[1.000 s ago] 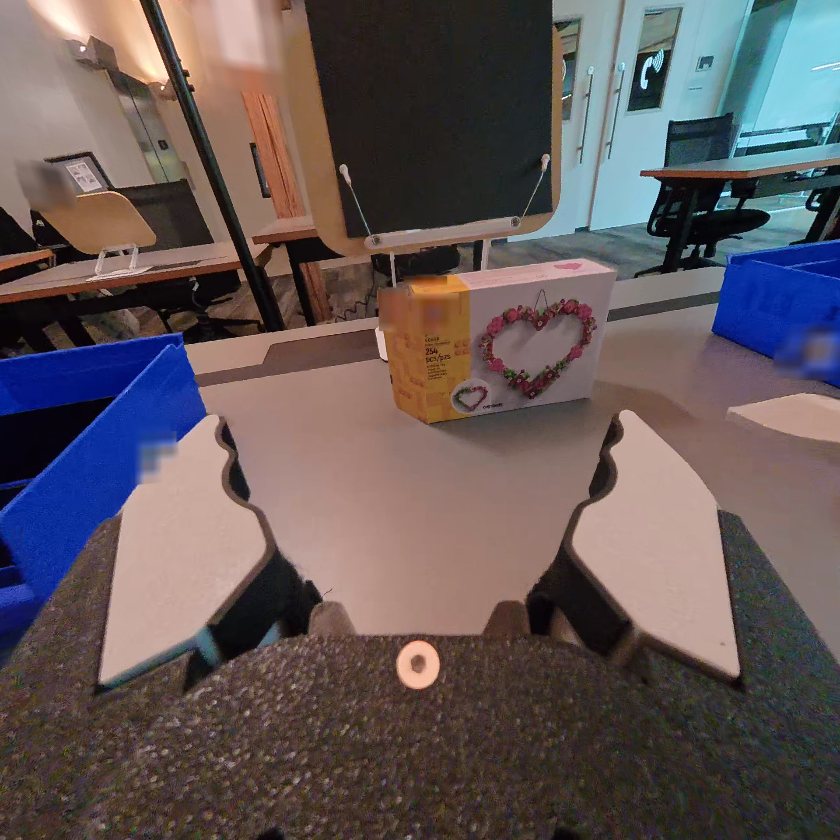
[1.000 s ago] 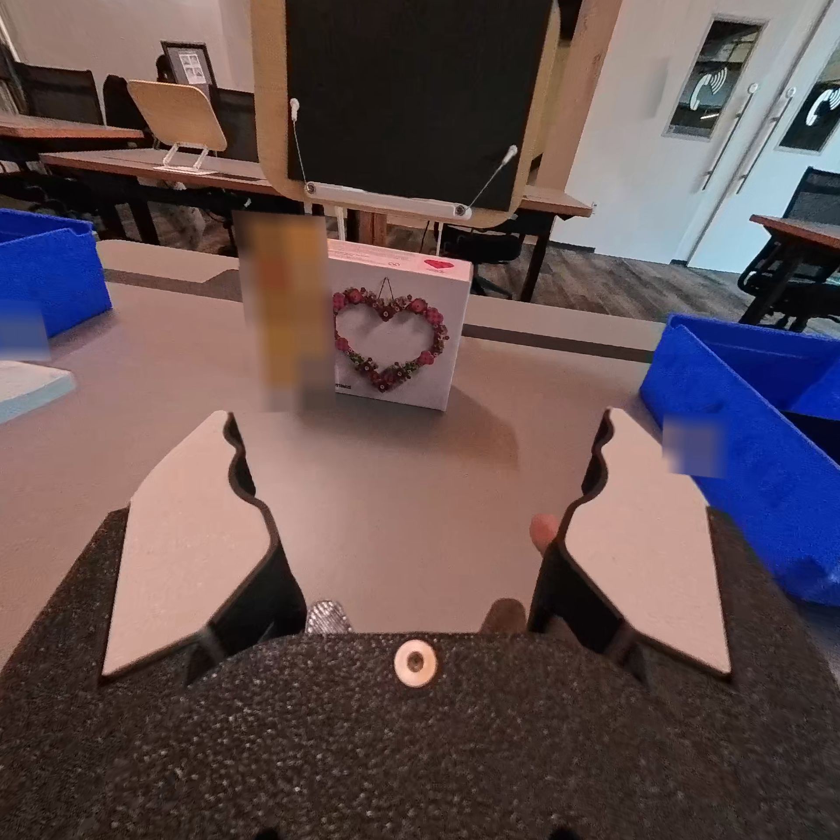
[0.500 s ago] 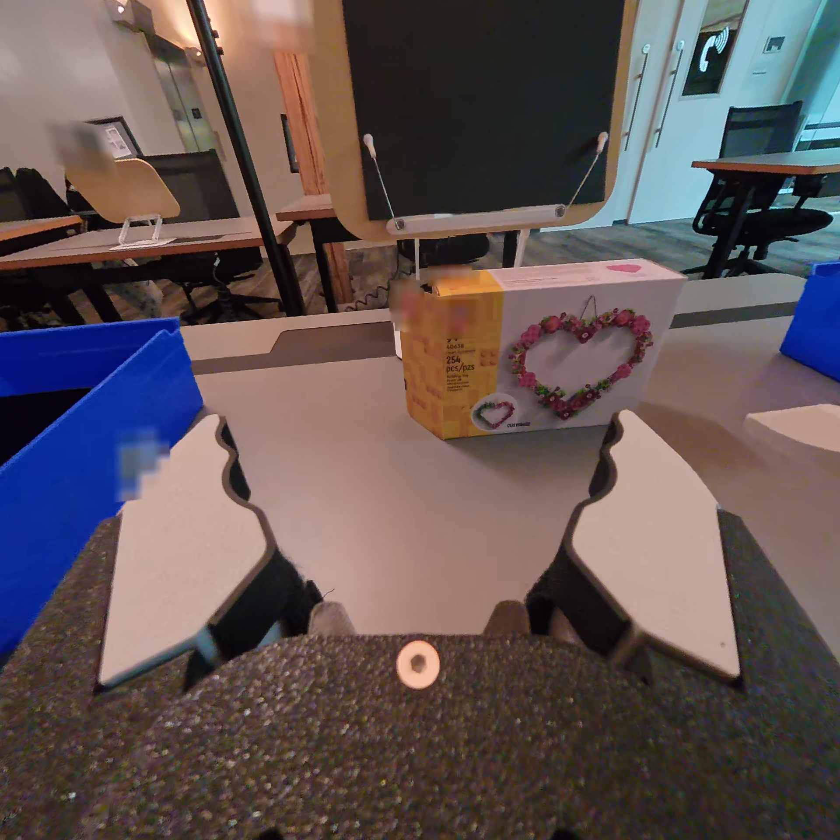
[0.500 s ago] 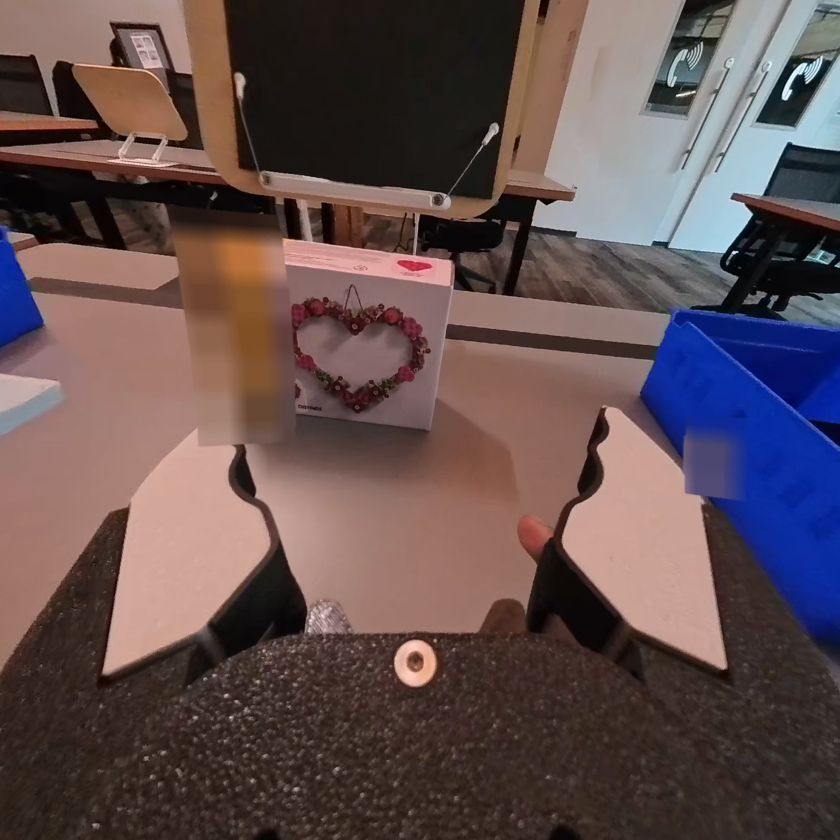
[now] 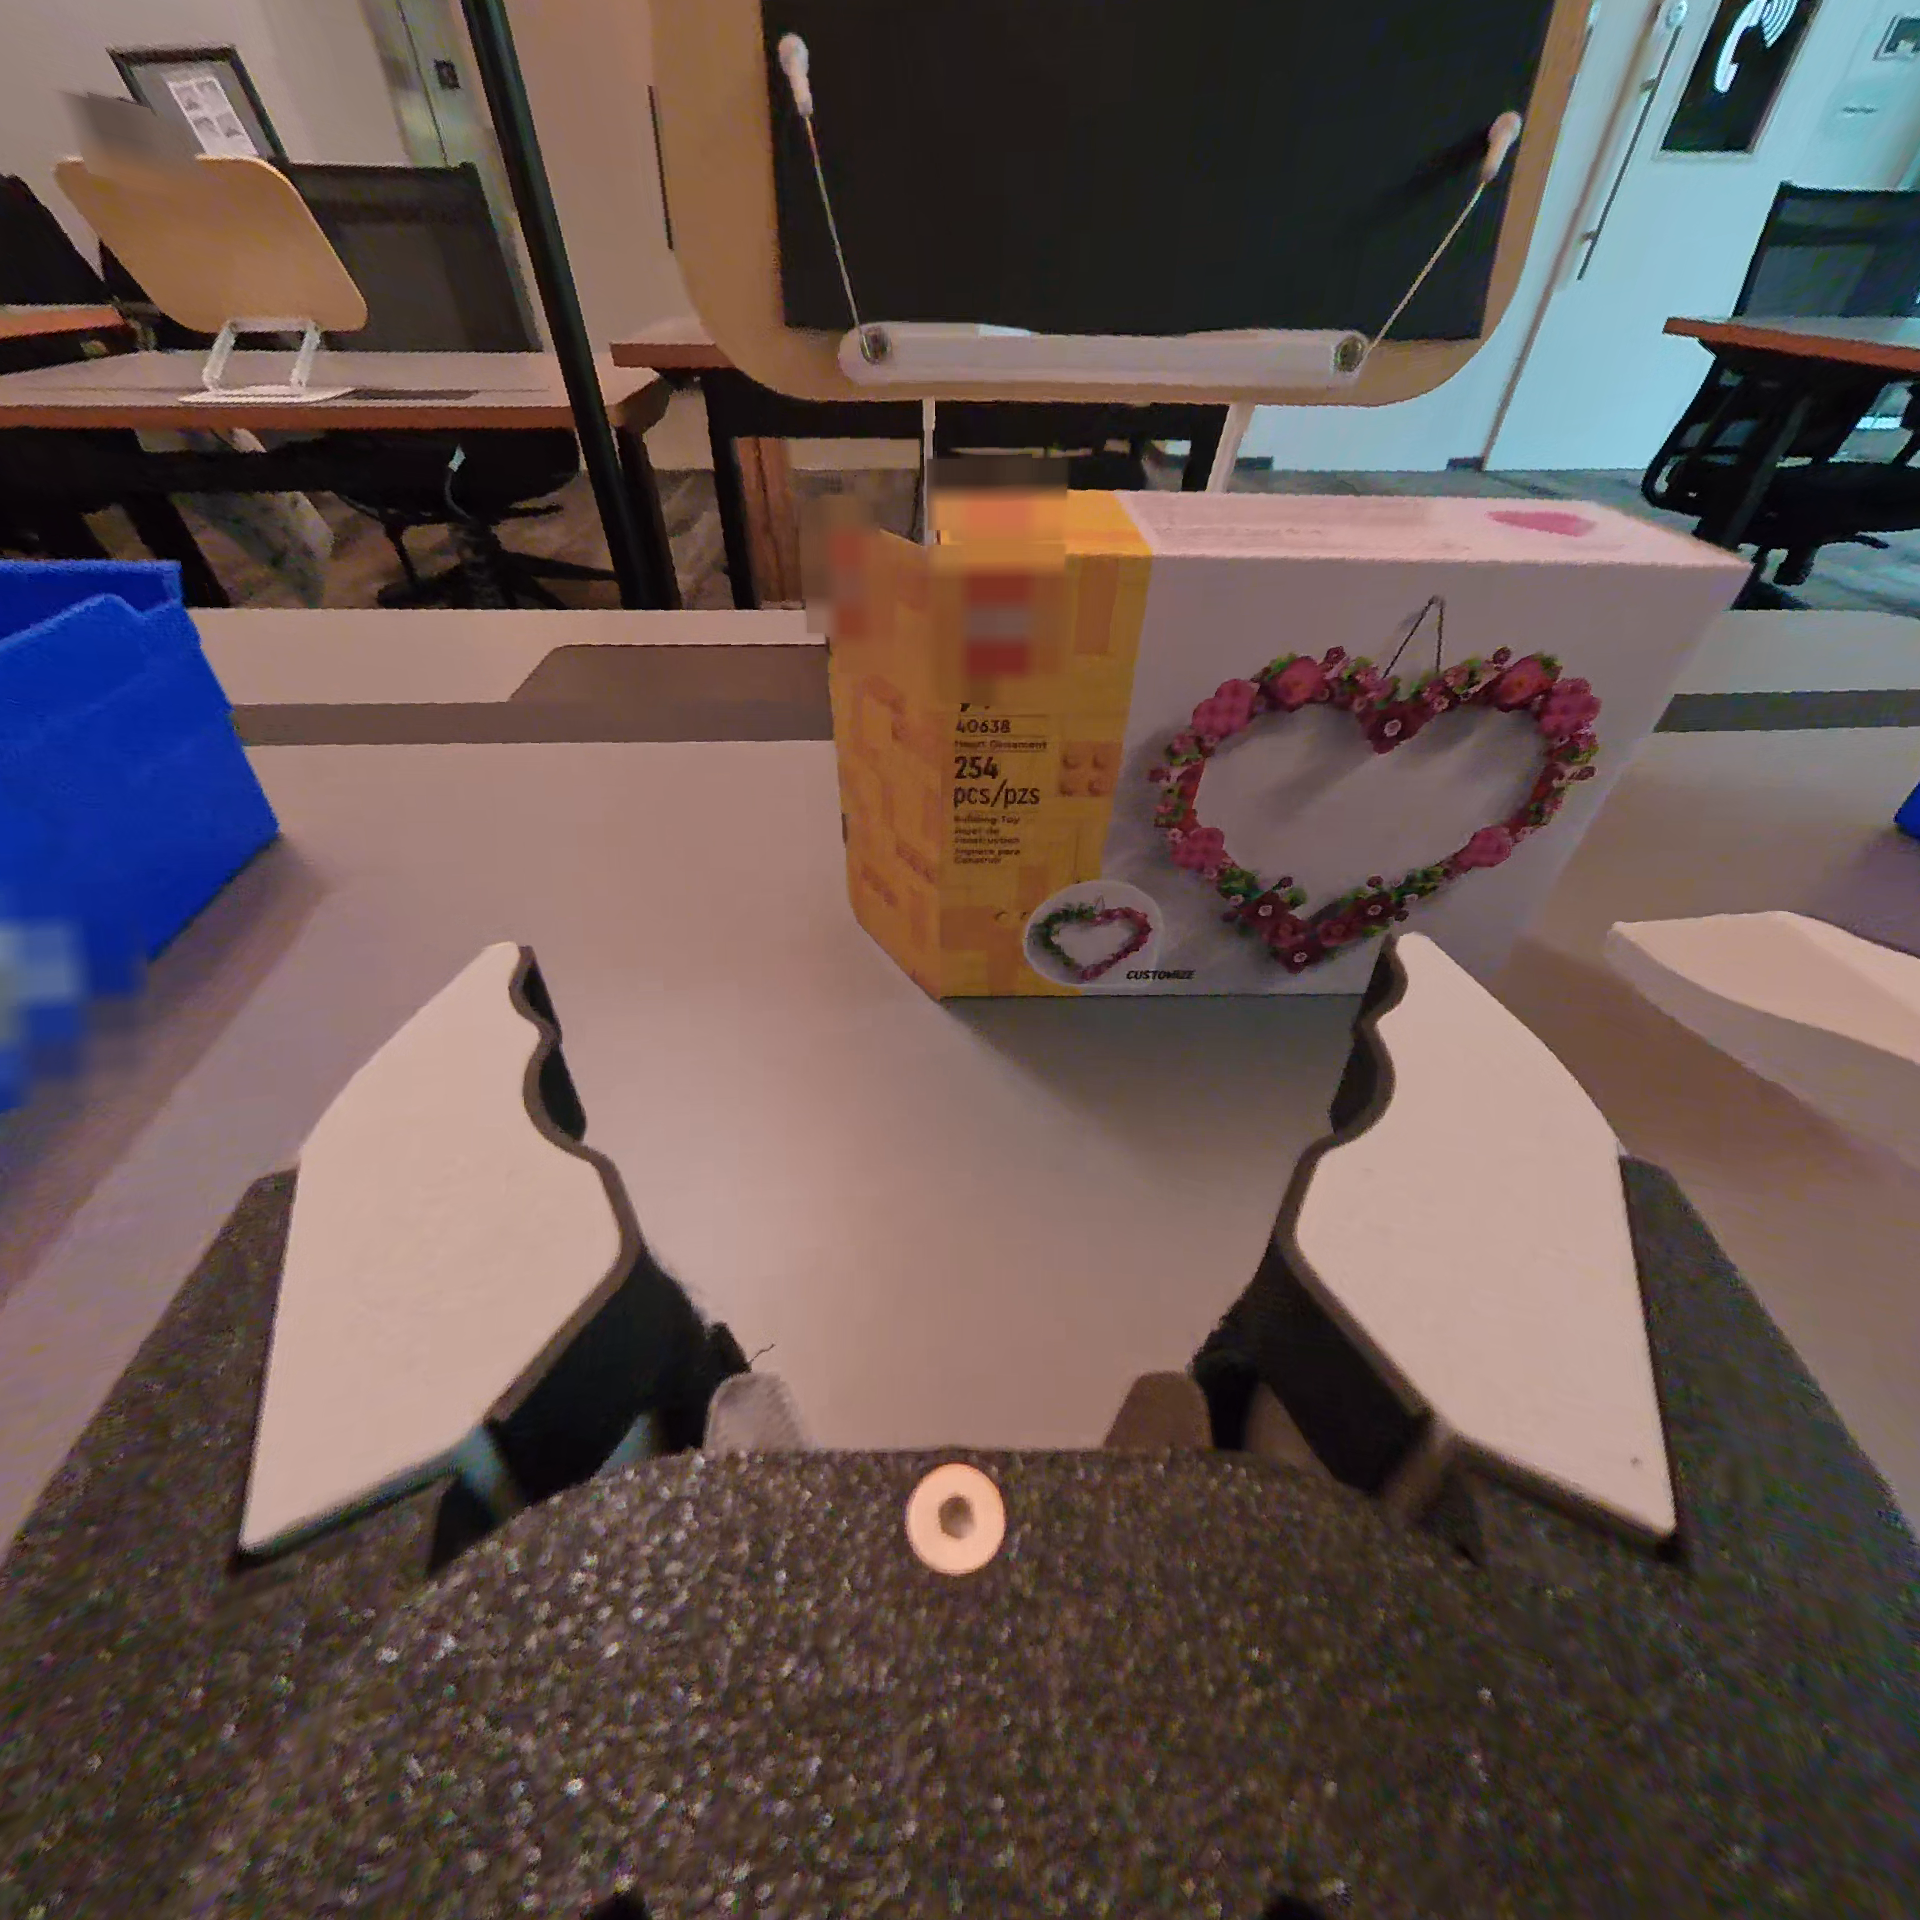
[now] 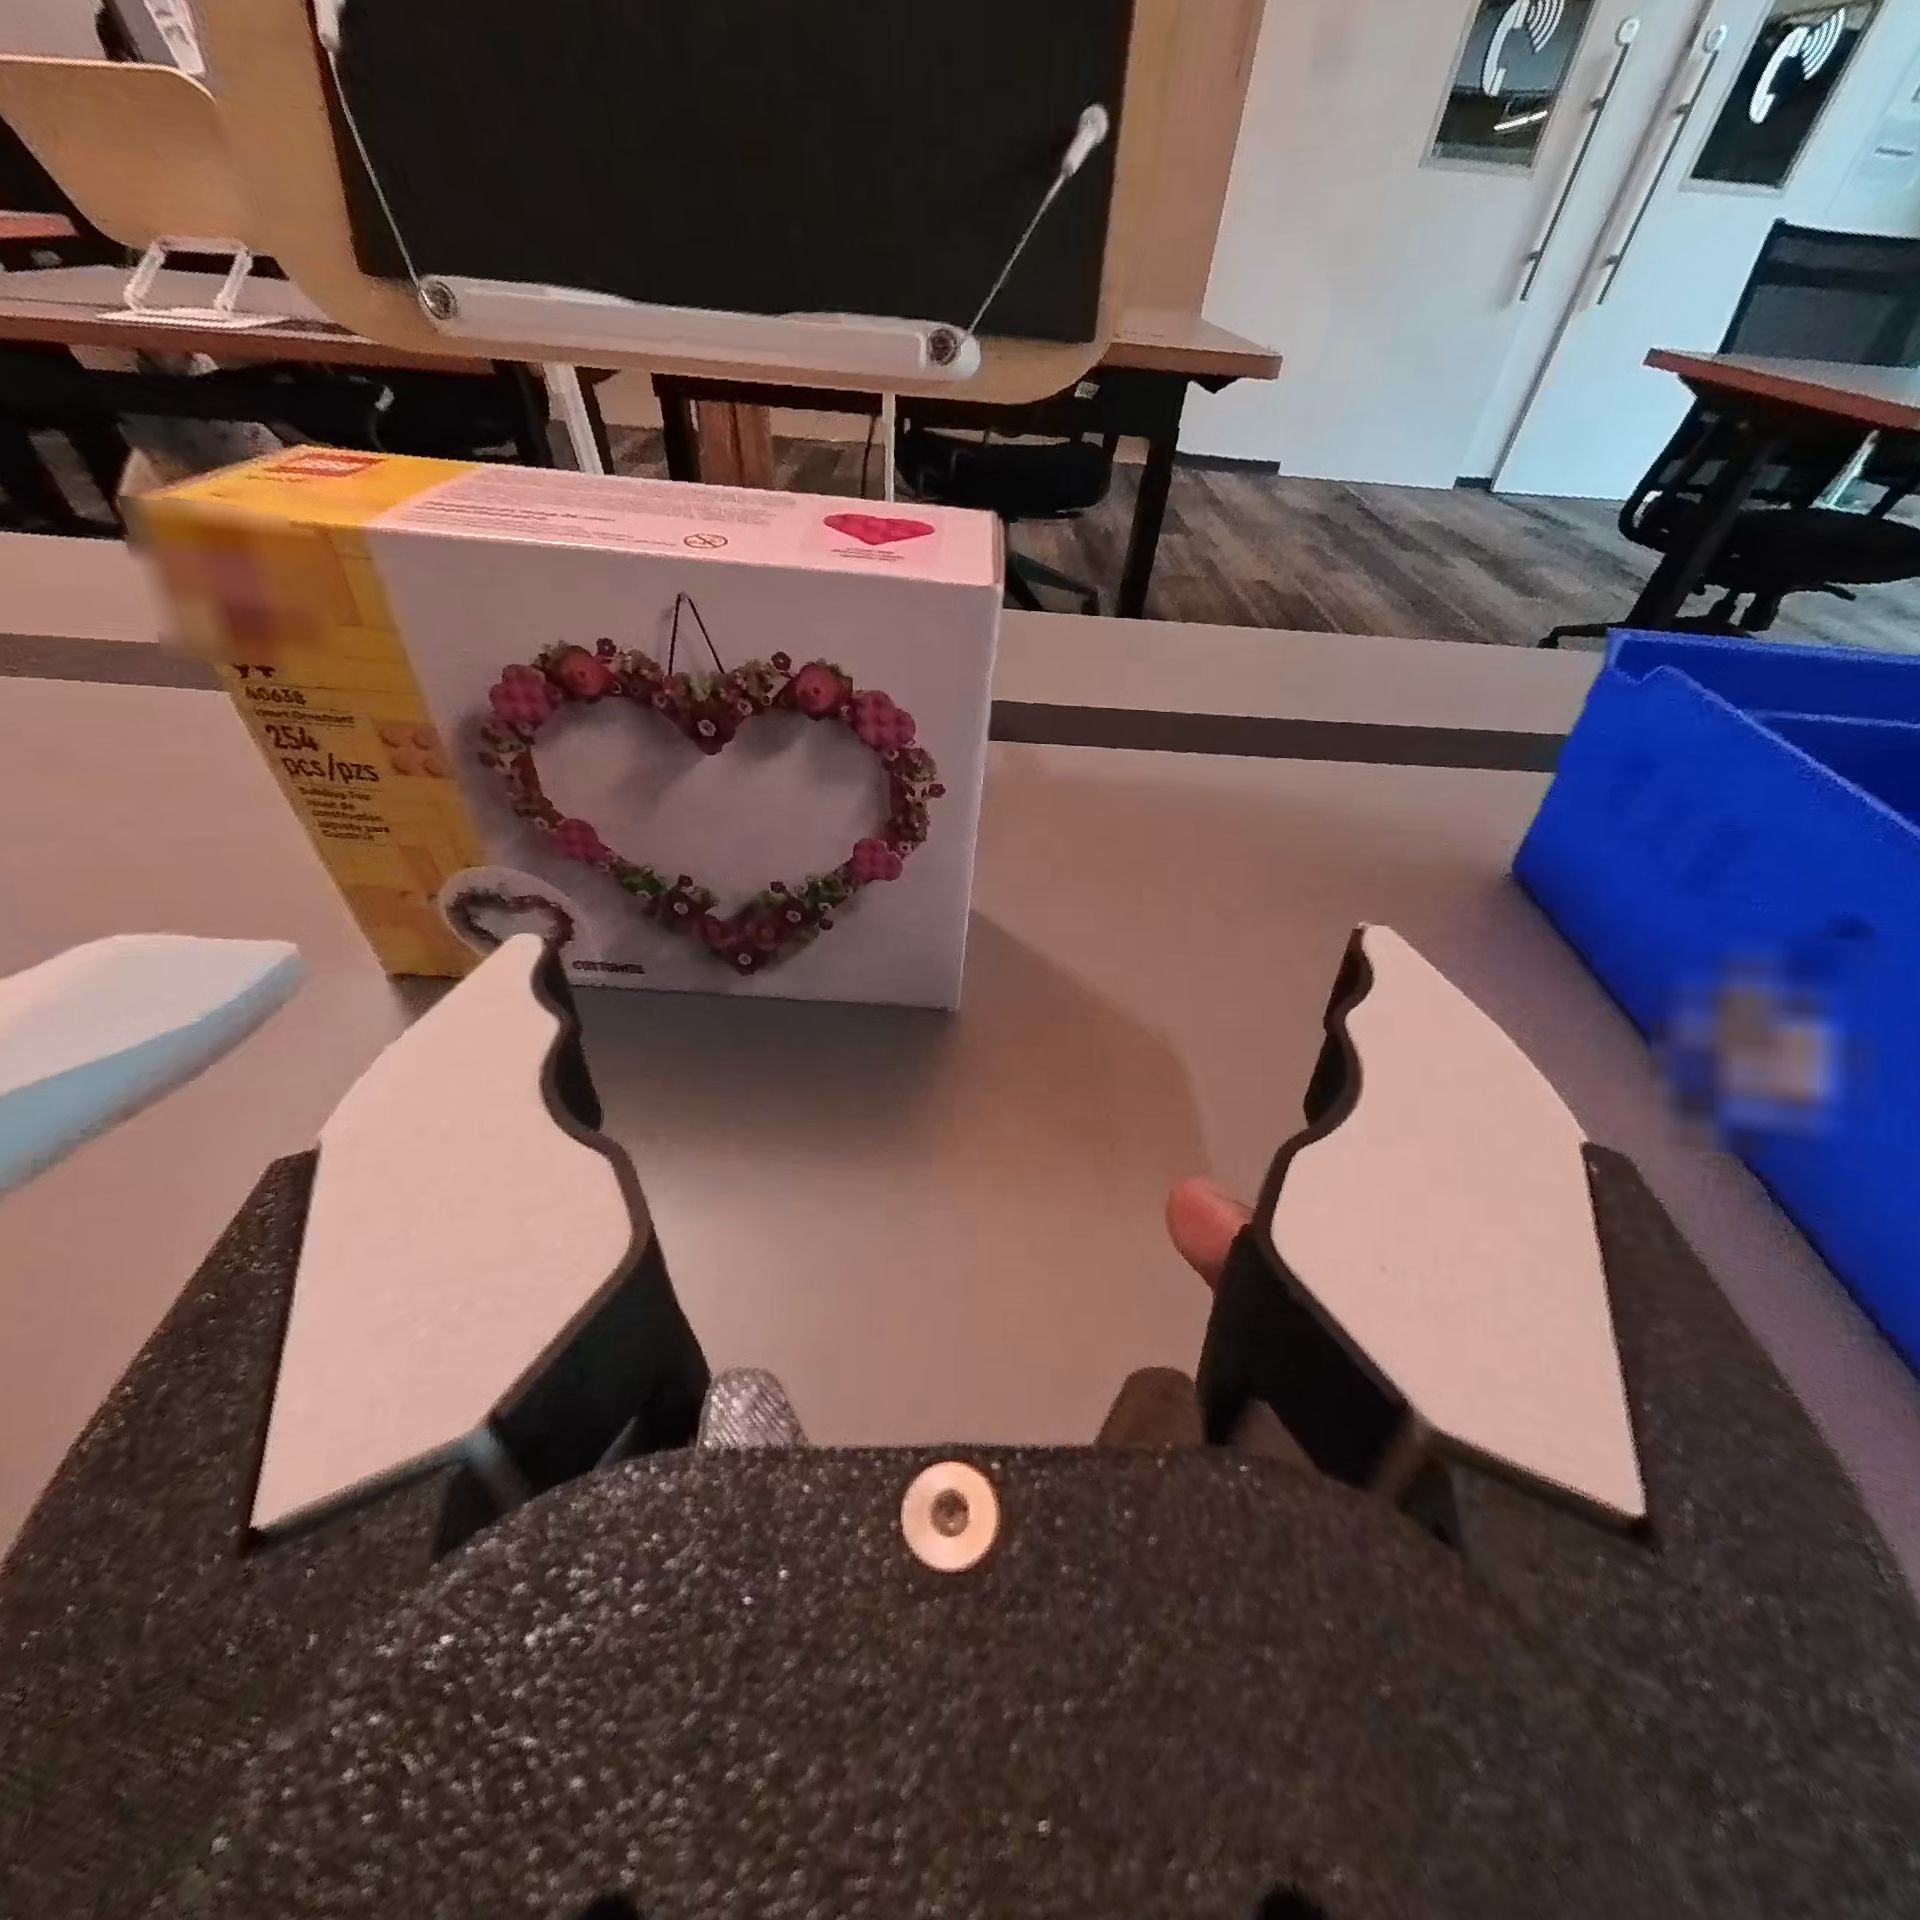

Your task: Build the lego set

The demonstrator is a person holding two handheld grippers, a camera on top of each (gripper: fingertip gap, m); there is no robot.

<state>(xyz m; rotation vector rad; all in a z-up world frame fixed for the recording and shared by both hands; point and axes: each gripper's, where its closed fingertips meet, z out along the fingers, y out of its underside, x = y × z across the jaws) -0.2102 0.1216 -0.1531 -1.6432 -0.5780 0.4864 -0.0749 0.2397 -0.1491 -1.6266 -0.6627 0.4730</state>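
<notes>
A closed lego box [image 5: 1288, 748], white and yellow with a pink heart wreath pictured on its front, stands upright on the grey table [image 5: 623, 935]. It also shows in the right wrist view [image 6: 665, 748]. My left gripper [image 5: 951, 977] is open and empty, just short of the box's front, with its right fingertip near the box's lower right corner. My right gripper [image 6: 951, 956] is open and empty, close in front of the box's right end. A fingertip [image 6: 1200, 1236] of the person shows beside the right finger.
A blue bin [image 5: 114, 769] stands at the left and another blue bin [image 6: 1745, 852] at the right. The other gripper's white finger shows at the right edge [image 5: 1787, 997] and at the left edge [image 6: 125, 997]. A black board [image 5: 1132, 177] stands behind the table.
Both grippers have moved forward toward the box, which now looks much larger. Their jaws stay open. The box has not moved.
</notes>
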